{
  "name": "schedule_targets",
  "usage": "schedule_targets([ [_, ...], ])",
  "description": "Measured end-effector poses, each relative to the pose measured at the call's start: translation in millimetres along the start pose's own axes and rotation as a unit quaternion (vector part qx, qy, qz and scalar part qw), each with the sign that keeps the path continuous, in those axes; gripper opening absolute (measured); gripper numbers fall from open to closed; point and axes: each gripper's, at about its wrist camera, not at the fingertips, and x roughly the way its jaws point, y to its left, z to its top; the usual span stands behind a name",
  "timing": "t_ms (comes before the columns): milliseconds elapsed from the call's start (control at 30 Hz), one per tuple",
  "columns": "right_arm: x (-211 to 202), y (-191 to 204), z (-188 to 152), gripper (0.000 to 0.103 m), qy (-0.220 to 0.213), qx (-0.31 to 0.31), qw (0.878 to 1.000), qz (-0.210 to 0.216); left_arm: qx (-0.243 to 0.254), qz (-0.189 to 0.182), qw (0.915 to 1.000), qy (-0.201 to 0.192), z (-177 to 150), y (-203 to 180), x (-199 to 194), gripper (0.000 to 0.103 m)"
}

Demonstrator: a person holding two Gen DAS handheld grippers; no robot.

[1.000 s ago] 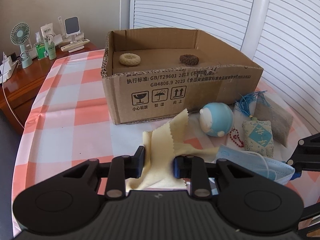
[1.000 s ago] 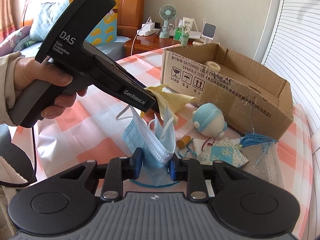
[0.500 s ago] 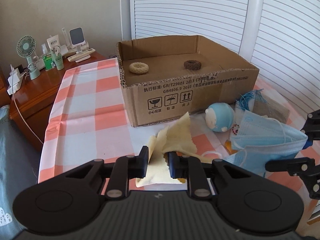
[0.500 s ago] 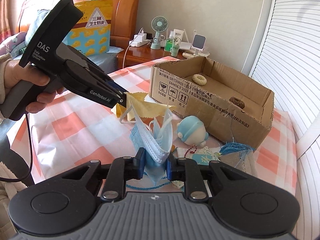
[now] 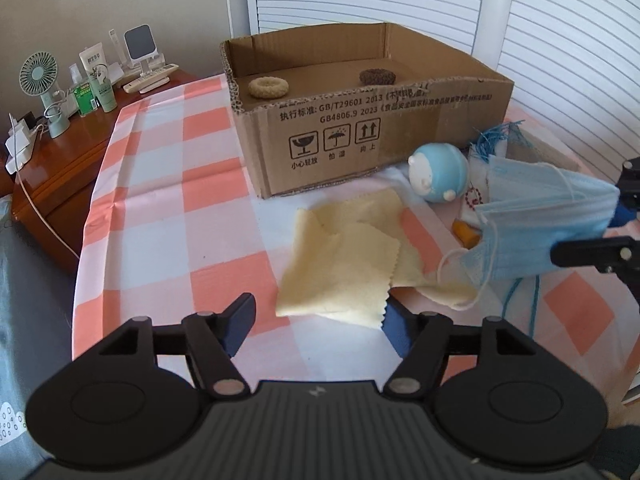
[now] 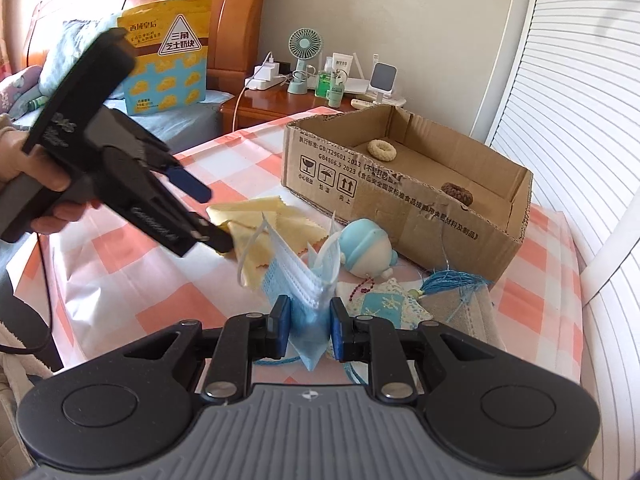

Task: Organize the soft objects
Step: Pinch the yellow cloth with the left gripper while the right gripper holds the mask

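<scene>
A pale yellow cloth (image 5: 344, 260) lies crumpled on the checked tablecloth in front of the cardboard box (image 5: 360, 136). My left gripper (image 5: 318, 314) hovers just behind the cloth, its jaws opening, with nothing pressed between them. In the right wrist view the same cloth (image 6: 260, 236) lies under the left gripper (image 6: 212, 216). My right gripper (image 6: 309, 322) is shut on a blue face mask (image 6: 304, 280), which hangs lifted above the table; the mask (image 5: 548, 220) shows at the right in the left wrist view.
Two knitted rings, cream (image 5: 268, 87) and brown (image 5: 377, 77), lie inside the box. A blue round toy (image 5: 440, 172), a tasselled sachet (image 6: 384, 304) and a grey pouch (image 6: 460, 312) lie beside the box. A wooden nightstand (image 5: 60, 152) with a fan and bottles stands at the left.
The left gripper opened and let go of the yellow cloth, which now lies flat on the table. The right gripper kept hold of the lifted mask.
</scene>
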Motion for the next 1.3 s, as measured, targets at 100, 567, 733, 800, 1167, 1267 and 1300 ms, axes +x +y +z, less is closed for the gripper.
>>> schedule_targets([
  [100, 2, -1, -2, 0.024, 0.002, 0.002, 1.0, 0.001, -0.004, -0.014, 0.9998, -0.014, 0, 1, -16, 0.075],
  [567, 9, -1, -6, 0.025, 0.012, 0.009, 1.0, 0.007, -0.05, -0.019, 0.9983, -0.025, 15, -13, 27, 0.087],
  [733, 9, -3, -8, 0.03, 0.011, 0.01, 1.0, 0.006, -0.051, 0.008, 0.998, -0.036, 13, -14, 25, 0.059],
  [800, 9, -2, -8, 0.036, 0.01, 0.009, 1.0, 0.009, -0.058, 0.011, 0.9975, -0.039, 13, -11, 24, 0.048],
  [1167, 23, 4, 0, 0.058, 0.009, -0.002, 1.0, 0.018, -0.064, 0.016, 0.997, -0.041, 14, -7, 23, 0.034],
  [1267, 29, 8, 3, 0.056, 0.012, -0.011, 1.0, 0.012, -0.064, 0.013, 0.997, -0.041, 14, -7, 22, 0.027],
  [1300, 30, 10, 3, 0.052, 0.011, -0.013, 1.0, 0.009, -0.063, 0.012, 0.9971, -0.041, 14, -7, 22, 0.025],
])
